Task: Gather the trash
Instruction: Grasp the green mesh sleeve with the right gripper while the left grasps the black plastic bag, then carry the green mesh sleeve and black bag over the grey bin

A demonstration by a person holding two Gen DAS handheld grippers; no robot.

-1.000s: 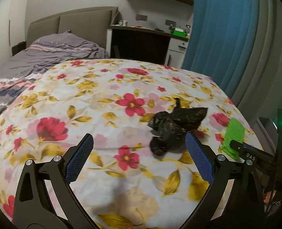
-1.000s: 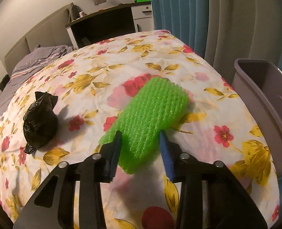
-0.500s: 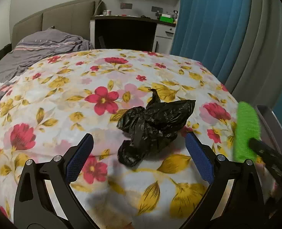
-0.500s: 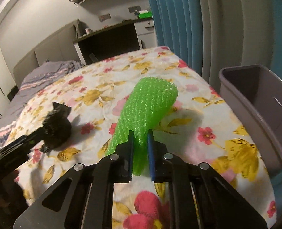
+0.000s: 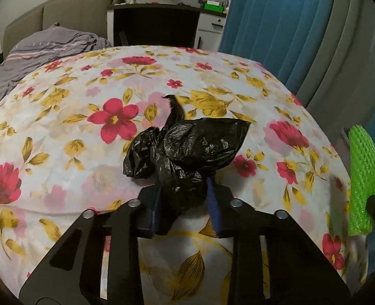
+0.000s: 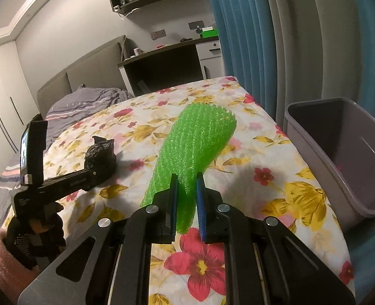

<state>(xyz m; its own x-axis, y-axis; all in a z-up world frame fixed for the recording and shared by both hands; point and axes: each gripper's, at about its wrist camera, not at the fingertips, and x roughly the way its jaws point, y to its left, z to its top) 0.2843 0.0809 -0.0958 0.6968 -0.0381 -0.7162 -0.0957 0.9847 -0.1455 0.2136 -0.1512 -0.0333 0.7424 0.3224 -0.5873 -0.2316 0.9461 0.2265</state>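
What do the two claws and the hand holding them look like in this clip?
Both claws, left and right, are matte black frames with cut-out openings and silver round screws; their fingers carry blue ribbed pads. From the right camera, the left one shows a black handle with an upright small screen, held by a hand in a dark glove with a fuzzy pink sleeve. No cables show.

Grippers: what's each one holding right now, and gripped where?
Left gripper: shut on the black plastic bag, pinching its near lower end. Right gripper: shut on the green foam net, near end.
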